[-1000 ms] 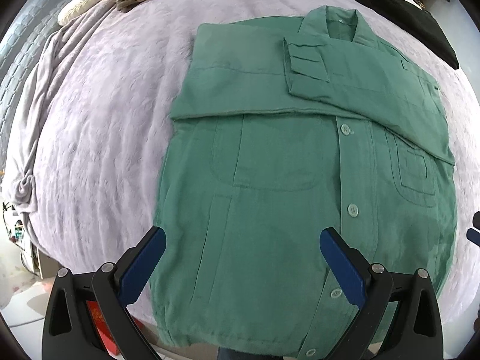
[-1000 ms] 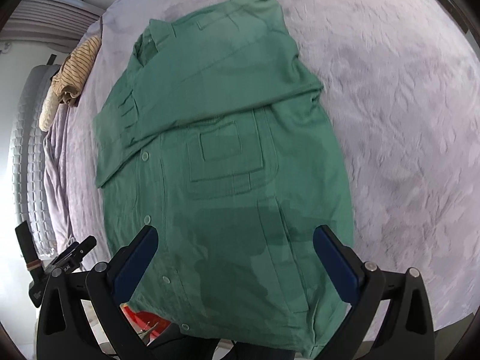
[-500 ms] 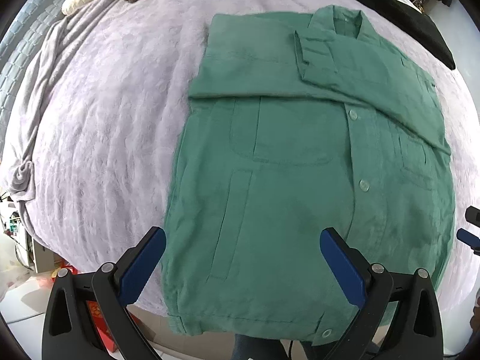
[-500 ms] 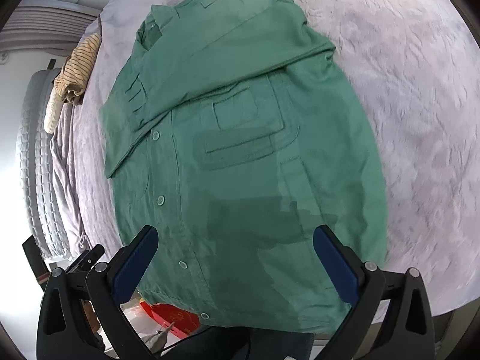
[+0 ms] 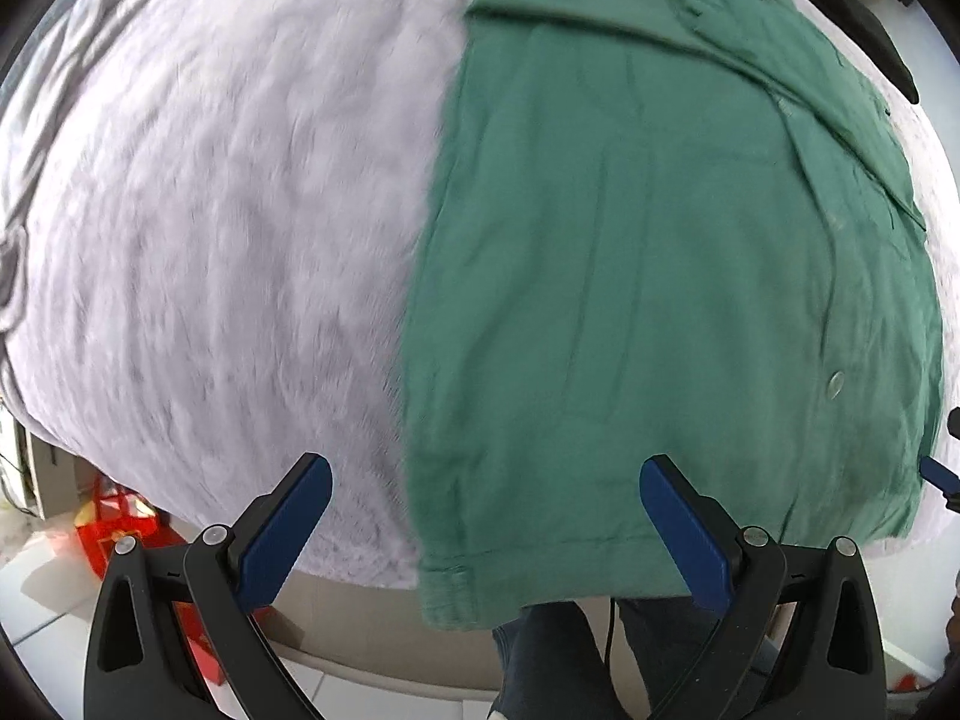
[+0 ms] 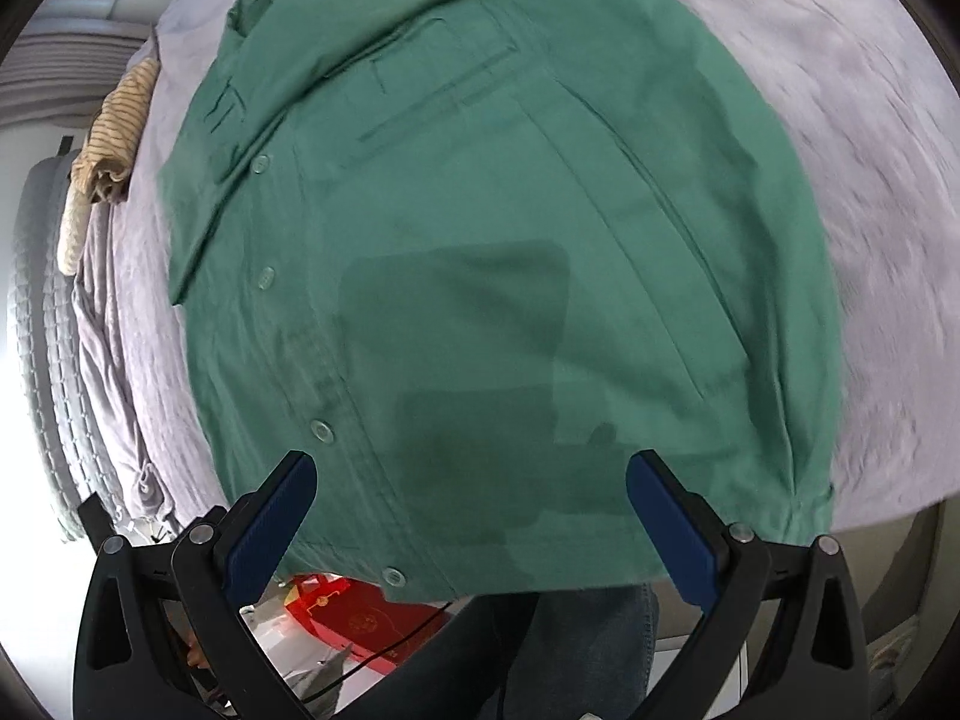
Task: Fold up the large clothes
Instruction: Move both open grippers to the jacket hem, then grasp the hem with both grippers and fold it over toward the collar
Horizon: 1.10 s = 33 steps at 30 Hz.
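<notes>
A green button-up shirt (image 5: 660, 276) lies flat on the lilac bed cover (image 5: 228, 228), sleeves folded across the chest, hem hanging over the near bed edge. It also shows in the right wrist view (image 6: 492, 276). My left gripper (image 5: 486, 516) is open and empty, hovering over the hem's left corner. My right gripper (image 6: 471, 510) is open and empty, just above the hem on the right half of the shirt, casting a dark shadow on the cloth.
A folded striped beige garment (image 6: 114, 138) lies at the far left of the bed beside a grey quilted headboard (image 6: 36, 324). A dark garment (image 5: 870, 18) lies beyond the collar. A red box (image 6: 366, 618) sits on the floor below the bed edge.
Both grippers have moved down and closer to the shirt's hem; the left one has shifted left toward the hem's left corner. Both stay open.
</notes>
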{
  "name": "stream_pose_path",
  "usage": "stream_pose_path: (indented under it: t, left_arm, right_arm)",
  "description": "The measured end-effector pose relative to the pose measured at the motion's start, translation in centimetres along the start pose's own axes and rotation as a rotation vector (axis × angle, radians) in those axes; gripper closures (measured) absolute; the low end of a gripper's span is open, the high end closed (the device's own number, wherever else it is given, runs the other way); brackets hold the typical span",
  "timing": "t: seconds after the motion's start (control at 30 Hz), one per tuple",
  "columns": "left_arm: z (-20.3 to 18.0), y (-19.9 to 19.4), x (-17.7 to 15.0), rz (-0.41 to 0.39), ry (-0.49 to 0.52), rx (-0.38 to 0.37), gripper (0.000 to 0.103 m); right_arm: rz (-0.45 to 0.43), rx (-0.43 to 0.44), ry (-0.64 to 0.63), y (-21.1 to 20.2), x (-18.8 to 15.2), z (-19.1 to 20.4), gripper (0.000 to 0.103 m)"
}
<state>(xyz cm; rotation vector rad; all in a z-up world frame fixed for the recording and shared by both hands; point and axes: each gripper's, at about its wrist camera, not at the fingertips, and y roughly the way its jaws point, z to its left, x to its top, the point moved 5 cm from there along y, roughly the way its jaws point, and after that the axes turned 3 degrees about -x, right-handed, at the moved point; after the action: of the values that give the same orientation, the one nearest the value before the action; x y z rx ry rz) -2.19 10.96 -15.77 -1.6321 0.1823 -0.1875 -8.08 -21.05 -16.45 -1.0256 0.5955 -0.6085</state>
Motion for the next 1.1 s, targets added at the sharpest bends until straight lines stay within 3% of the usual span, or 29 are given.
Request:
stream_pose_path:
  t: [0.1, 0.23, 0.37, 0.53, 0.83, 1.1]
  left_arm:
    - [1.1, 1.6, -0.9, 0.024, 0.004, -0.017, 0.0]
    - [1.9, 3.5, -2.2, 0.081, -0.028, -0.116, 0.0]
    - [1.8, 4.6, -2.9, 0.115, -0.045, -0.198, 0.0]
    - [0.9, 5.0, -3.2, 0.133, -0.022, -0.24, 0.0]
    - [-3.2, 5.1, -4.2, 0.125, -0.002, -0.33, 0.0]
    - [-5.5, 5.6, -4.0, 0.114, 0.034, -0.313, 0.001]
  right_arm:
    - [-0.057, -0.029, 0.043, -1.1, -0.6, -2.1, 0.0]
    - [-0.161, -0.111, 0.13, -3.1, -0.6, -6.5, 0.0]
    - [-0.185, -0.147, 0.208, -3.1, -0.7, -10.1, 0.0]
    - [-0.086, -0.056, 0.275, 0.1, -1.7, -11.7, 0.0]
    - [-0.119, 0.379, 0.295, -1.4, -0.8, -7.0, 0.0]
    - [-0.11, 0.321, 0.349, -0.6, -1.6, -8.5, 0.0]
